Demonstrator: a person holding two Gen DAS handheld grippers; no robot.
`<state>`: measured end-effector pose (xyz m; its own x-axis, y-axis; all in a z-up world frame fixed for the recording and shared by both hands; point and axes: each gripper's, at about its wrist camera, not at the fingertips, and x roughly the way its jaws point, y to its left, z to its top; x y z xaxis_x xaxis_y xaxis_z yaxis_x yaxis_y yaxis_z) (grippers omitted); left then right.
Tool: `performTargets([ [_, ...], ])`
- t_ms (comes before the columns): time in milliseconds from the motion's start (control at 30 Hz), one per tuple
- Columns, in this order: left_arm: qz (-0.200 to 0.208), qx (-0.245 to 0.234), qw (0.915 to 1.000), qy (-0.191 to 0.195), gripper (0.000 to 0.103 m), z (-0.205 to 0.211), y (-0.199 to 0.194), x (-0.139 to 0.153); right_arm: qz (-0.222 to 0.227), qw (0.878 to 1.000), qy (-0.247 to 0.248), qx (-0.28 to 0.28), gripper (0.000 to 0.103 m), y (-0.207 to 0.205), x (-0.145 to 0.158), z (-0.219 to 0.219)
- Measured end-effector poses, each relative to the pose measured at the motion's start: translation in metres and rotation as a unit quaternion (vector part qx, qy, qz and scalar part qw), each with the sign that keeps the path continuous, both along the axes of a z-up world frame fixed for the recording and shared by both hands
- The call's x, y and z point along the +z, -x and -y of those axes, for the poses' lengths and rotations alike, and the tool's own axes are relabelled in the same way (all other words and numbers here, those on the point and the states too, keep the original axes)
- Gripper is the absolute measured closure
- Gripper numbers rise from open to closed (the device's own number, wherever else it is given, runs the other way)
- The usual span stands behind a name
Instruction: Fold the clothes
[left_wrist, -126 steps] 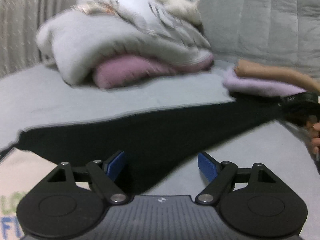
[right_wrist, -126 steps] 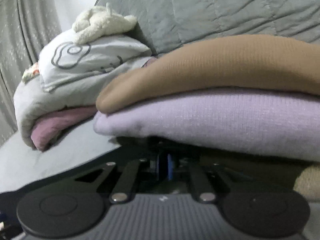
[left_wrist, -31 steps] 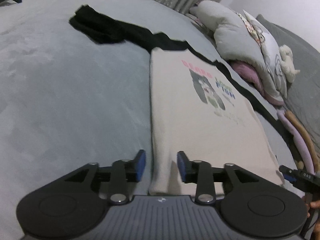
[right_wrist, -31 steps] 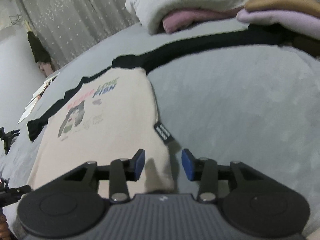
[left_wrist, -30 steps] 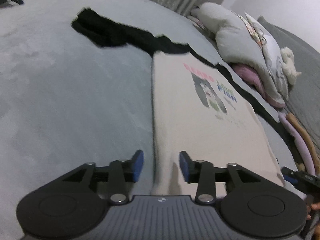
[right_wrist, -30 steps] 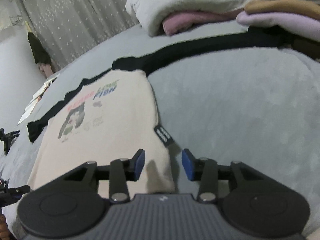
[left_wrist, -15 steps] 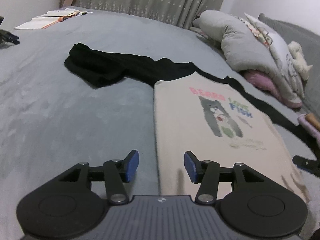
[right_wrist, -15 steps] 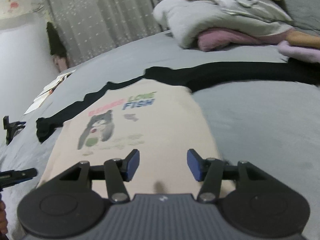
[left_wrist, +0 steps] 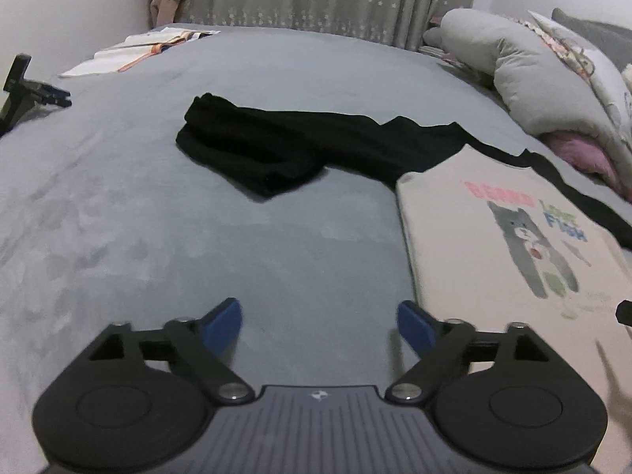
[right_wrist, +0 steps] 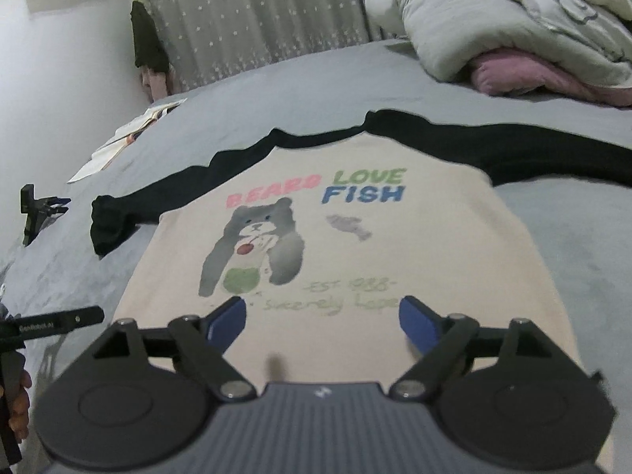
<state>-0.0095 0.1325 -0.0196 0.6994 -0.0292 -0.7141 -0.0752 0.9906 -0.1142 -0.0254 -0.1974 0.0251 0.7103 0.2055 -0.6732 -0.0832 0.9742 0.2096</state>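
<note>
A grey bed (left_wrist: pixel 166 205) fills both views, with star-dotted curtains (right_wrist: pixel 252 15) at the far end. The cream shirt (right_wrist: pixel 355 245) with black sleeves (left_wrist: pixel 276 154) lies flat, print up; its near hem is hidden behind the right gripper (right_wrist: pixel 322 318), and its right sleeve runs out of frame. Left gripper (left_wrist: pixel 320 322) hovers over bare bedding just left of the shirt. Both sets of fingers are spread wide, holding nothing.
</note>
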Motion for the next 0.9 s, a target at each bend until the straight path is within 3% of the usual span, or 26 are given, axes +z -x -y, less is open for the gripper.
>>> performTargets([
  [233, 0.012, 0.012, 0.9971, -0.074, 0.002, -0.01, -0.021, -0.004, -0.003, 1.0, 0.013, 0.008, 0.006, -0.017, -0.01, -0.019],
  [433, 0.015, 0.025, 0.9967, -0.076, 0.0, -0.025, -0.036, -0.015, -0.005, 1.0, 0.023, 0.015, 0.001, -0.031, -0.018, -0.035],
  [900, 0.05, 0.034, 0.9945, -0.085, 0.0, -0.039, -0.065, -0.021, 0.012, 0.997, 0.071, 0.015, 0.0, -0.046, -0.034, -0.064],
])
